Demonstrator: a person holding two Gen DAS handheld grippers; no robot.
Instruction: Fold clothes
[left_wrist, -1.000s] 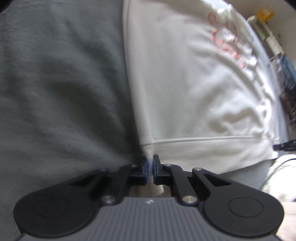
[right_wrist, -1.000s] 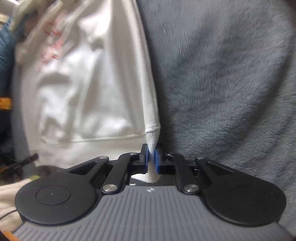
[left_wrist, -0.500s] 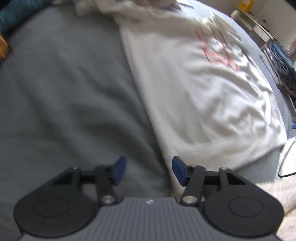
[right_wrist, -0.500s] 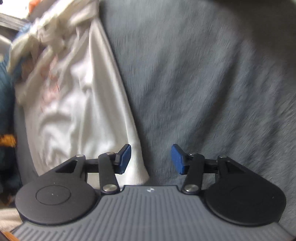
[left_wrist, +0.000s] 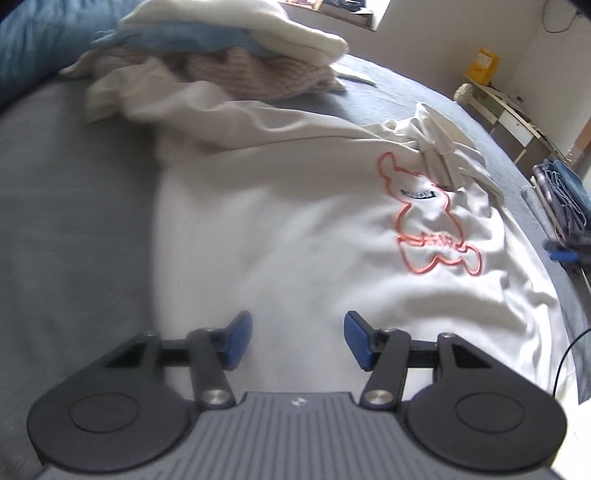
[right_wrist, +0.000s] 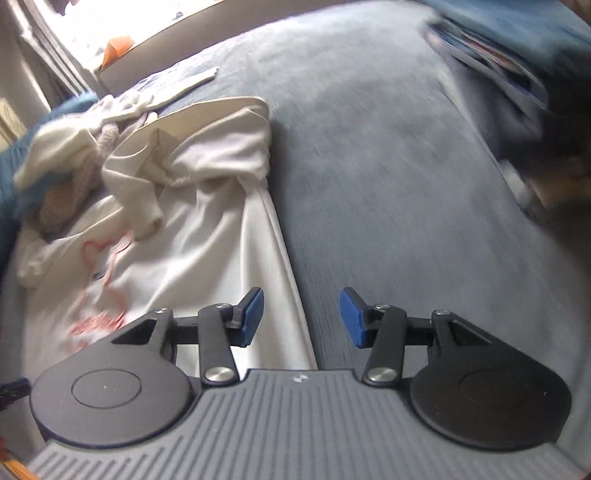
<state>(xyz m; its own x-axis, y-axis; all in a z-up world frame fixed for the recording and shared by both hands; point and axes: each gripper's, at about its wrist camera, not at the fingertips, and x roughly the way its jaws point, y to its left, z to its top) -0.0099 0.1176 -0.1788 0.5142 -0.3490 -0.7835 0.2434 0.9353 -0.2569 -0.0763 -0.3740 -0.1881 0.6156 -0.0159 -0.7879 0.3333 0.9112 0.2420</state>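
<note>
Nearest the left wrist camera, the left gripper (left_wrist: 297, 339) is seen with its blue pads (left_wrist: 236, 341) spread wide and nothing held between them; a second ago they were clamped on the ribbed hem of the white sweatshirt (left_wrist: 280, 236), which has since been let go. The right gripper (right_wrist: 298, 317) is likewise seen wide open and empty above the garment's right edge, where earlier the hem corner was pinched. The sweatshirt is laid flat, front up, on the grey blanket (left_wrist: 74, 229), with light creases across the body. An orange outline drawing (left_wrist: 424, 218) of a cartoon figure is printed on the chest, crossed by a small dark label whose writing cannot be read; in the earlier frames only part of this print was seen. Farther off, the hood (right_wrist: 207, 147) is bunched at the top. Beyond it, a pile of clothes (left_wrist: 229, 55) in white, light blue and beige knit is heaped. A yellow box (left_wrist: 480, 62) is seen by the far wall, its lettering illegible.
</note>
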